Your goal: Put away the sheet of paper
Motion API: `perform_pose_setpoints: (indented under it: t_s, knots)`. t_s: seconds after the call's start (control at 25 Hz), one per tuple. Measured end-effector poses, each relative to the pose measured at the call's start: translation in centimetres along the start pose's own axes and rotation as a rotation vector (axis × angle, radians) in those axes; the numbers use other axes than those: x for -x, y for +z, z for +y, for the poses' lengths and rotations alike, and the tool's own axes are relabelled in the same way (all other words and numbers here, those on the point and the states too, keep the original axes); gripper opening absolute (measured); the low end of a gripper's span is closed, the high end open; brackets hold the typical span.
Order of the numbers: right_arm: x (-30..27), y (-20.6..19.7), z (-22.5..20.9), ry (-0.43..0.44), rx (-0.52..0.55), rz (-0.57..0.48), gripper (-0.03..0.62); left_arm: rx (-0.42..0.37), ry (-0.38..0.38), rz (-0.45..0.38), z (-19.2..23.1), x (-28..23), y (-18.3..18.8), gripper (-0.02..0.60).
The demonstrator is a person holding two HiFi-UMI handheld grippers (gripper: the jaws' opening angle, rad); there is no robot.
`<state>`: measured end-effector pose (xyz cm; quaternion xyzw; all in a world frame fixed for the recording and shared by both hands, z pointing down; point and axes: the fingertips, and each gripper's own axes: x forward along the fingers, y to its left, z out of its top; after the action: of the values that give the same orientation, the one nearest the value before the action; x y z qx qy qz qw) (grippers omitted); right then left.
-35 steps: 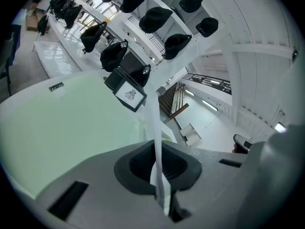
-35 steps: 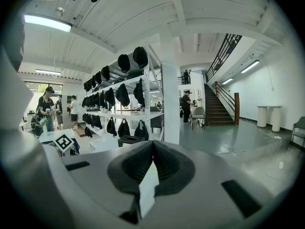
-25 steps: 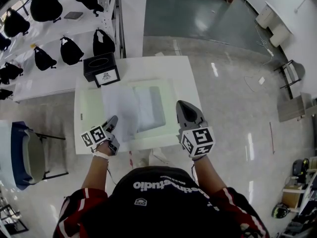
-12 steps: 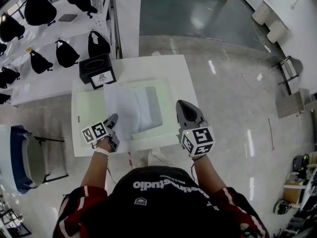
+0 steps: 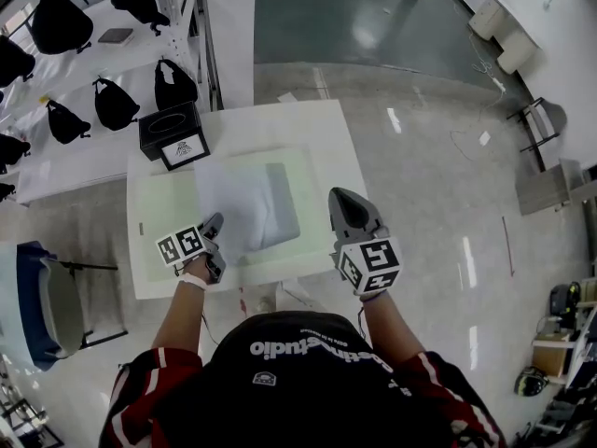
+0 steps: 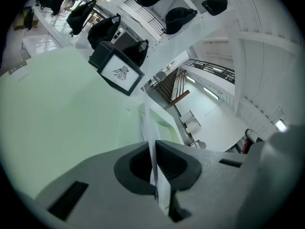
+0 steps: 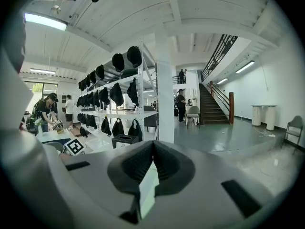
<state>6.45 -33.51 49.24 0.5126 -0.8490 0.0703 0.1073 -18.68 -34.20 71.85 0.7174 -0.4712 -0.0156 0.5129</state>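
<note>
Jaws: left gripper (image 5: 213, 224) pinches one paper sheet (image 5: 233, 208) — right gripper (image 5: 343, 197) closed.

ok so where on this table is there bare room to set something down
Bare: the green mat's left strip, between the black box and the left gripper; also the white table strip right of the mat, beyond the right gripper. Crowded: the middle, where the sheet of paper in the left jaws overlaps the grey pad.

black box (image 5: 173, 136) at far left corner of table (image 5: 322, 133), sheet of paper (image 5: 229, 203) across mid mat (image 5: 154, 236), open floor (image 5: 438, 213) on right
</note>
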Motion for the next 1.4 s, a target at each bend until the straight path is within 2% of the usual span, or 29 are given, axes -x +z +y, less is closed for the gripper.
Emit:
perform_pose_setpoints:
  t_s: [0.52, 0.68, 0.88, 1.12, 1.4]
  knots:
    - [-0.7, -0.2, -1.8, -0.015, -0.007, 0.01, -0.009, -0.003, 0.023, 0.052, -0.3, -3.4, -1.7, 0.005]
    - [-0.9, -0.2, -2.3, -0.016, -0.015, 0.01, -0.009, -0.058, 0.059, 0.067, -0.4, -4.0, -2.1, 0.005]
    - [-1.4, 0.3, -2.3, -0.009, -0.012, 0.001, -0.009, -0.166, 0.122, 0.097, -0.1, -4.2, -2.4, 0.009]
    - [-1.2, 0.3, -1.7, 0.004, -0.01, -0.003, -0.009, -0.25, 0.182, 0.086, 0.7, -3.1, -2.1, 0.124]
    - [-0.6, 0.3, -1.1, 0.006, -0.005, -0.005, -0.009, -0.248, 0.234, 0.09, 2.7, -1.6, -2.3, 0.133]
